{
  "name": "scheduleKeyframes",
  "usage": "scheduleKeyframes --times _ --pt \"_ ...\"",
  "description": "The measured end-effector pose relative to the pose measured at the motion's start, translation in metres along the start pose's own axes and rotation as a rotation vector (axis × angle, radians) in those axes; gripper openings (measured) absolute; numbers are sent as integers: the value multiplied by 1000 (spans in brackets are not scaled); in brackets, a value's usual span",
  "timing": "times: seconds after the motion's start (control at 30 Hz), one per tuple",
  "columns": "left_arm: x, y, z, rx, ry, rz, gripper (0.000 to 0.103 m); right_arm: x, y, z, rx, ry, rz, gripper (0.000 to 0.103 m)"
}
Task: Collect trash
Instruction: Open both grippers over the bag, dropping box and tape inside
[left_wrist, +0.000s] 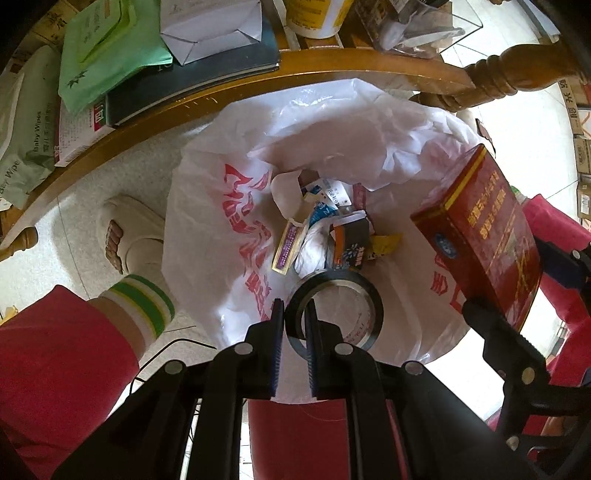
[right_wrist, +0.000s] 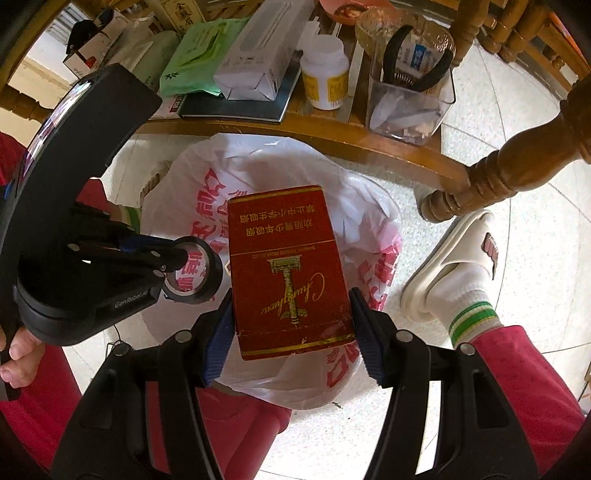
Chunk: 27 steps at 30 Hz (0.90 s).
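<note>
- Bag (left_wrist: 207, 229), white with red print, lines a bin on the floor just near the table (left_wrist: 332, 70) edge; its mouth gapes wide, which suits dropping from above.
- Scraps (left_wrist: 325, 236) of wrappers and paper already lie at its bottom, so the task looks part done.
- Left gripper (left_wrist: 294, 321) is clamped on the wall of a tape roll (left_wrist: 334, 314), one finger inside the ring and one outside; that grip suits a hollow ring too wide to span.
- The roll hangs over the near left part of the bag's mouth, so letting go should land it inside.
- Right gripper (right_wrist: 293, 325) is clamped across the side faces of a red box (right_wrist: 290, 269), the fingers pressing the narrow sides to leave the broad face clear.
- The box hangs tilted over the right half of the mouth, beside the roll and apart from it.
- Both items look ready for release; the box, near the right rim in the left view, could catch the edge.
</note>
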<state>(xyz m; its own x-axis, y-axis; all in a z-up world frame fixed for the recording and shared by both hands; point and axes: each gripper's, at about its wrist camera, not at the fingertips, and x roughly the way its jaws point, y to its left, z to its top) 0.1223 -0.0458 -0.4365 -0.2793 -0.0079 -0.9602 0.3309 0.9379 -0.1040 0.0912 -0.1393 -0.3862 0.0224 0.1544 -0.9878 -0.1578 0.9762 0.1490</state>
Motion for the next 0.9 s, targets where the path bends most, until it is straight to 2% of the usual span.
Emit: scheduleKeyframes --times 0.17,0.33,0.5,0.9 --pt "2 2 1 -4 7 20 14 6 -1 1 2 11 6 59" --pt "2 1 1 1 9 47 44 7 -4 2 22 16 20 59" --pt "-2 -1 1 13 -11 72 57 7 -2 2 19 17 18 59" --pt "-24 -5 -7 16 -86 138 63 -7 3 0 22 -4 13 60"
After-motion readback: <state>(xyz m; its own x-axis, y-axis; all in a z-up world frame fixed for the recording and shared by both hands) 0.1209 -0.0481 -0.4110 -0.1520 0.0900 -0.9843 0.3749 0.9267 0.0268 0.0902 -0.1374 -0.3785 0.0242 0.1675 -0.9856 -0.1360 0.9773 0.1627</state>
